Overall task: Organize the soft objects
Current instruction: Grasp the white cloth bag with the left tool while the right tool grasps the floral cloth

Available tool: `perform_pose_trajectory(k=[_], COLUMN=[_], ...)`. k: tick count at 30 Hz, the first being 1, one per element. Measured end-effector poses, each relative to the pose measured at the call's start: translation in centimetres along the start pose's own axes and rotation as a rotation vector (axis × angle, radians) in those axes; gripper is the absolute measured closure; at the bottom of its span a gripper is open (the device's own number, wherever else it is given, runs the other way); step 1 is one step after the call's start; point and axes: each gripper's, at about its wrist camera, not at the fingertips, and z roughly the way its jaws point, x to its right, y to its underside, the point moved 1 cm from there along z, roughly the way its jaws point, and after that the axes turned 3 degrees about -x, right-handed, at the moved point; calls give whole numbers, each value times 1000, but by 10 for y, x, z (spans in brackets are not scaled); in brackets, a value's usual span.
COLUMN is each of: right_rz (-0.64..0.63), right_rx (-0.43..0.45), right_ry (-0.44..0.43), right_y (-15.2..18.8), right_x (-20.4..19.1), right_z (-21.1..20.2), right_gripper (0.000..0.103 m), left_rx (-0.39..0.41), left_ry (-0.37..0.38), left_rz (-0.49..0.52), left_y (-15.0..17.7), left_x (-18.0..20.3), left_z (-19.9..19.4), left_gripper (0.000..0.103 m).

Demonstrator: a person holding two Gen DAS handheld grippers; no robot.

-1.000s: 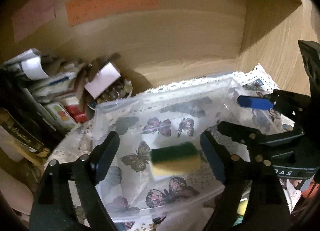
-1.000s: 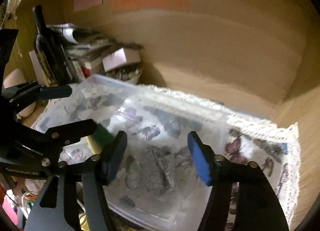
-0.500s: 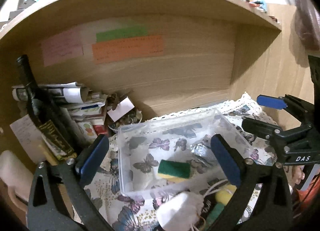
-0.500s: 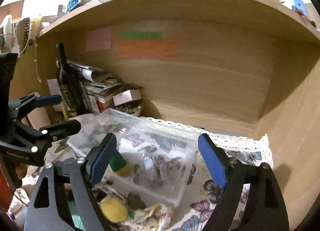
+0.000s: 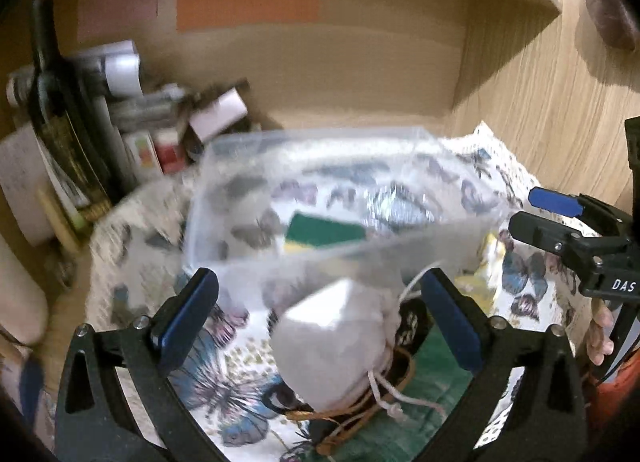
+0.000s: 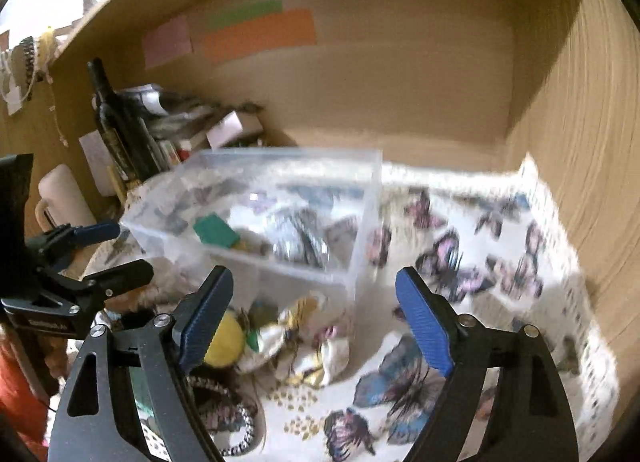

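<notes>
Readable text: "DAS" in white on the right gripper (image 5: 560,222) body, seen from the left wrist view; the matching label on the left gripper (image 6: 100,250) in the right view is too blurred to read. Three paper notes on the back wall, pink (image 6: 167,40), green (image 6: 244,14) and orange (image 6: 260,36), writing illegible.

One clear plastic box (image 5: 320,154) sits on the butterfly cloth (image 6: 460,254); inside it one green-and-yellow sponge (image 5: 324,228) and one silvery crumpled piece (image 6: 298,240).

Left view only: a white drawstring pouch (image 5: 332,346) just in front of the box, between the left gripper's (image 5: 320,318) fingers, not touched. Right view only: a yellow ball (image 6: 224,338) and patterned fabric scraps (image 6: 312,346) in front of the box, plus one dark bottle (image 6: 114,118) beside the stacked papers.

Both tools have fingers spread wide apart, holding nothing. Heavy motion blur in both views.
</notes>
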Motion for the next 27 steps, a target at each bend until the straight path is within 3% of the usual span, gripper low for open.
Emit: perform_pose_trajectory(k=[5,7,11,15,18,27], right_rz=[39,57,76,58,40,42], right_rx=[-74,-103,-164,-171,-154,-34], right_ry=[7,3,-17,-29,-28,10], right_y=[18,22,28,31,32,22], right_x=[6,10,13,9,6,8], right_z=[21,28,39,38,34,-6], right_gripper=[22,27,44,73,86,90], left_rx=[-2,10,-20,-37,-28,56], left_ry=[-23,-41,1,39,75,40], left_rz=[-27,-11,1,-13,-42,-46], left_y=[14,19,25,28,29,27], left_x=[-3,-3,-2,-5,-9,-17], left_z=[12,13,15,18,15,-22], left_gripper=[1,10,36,68,72,74])
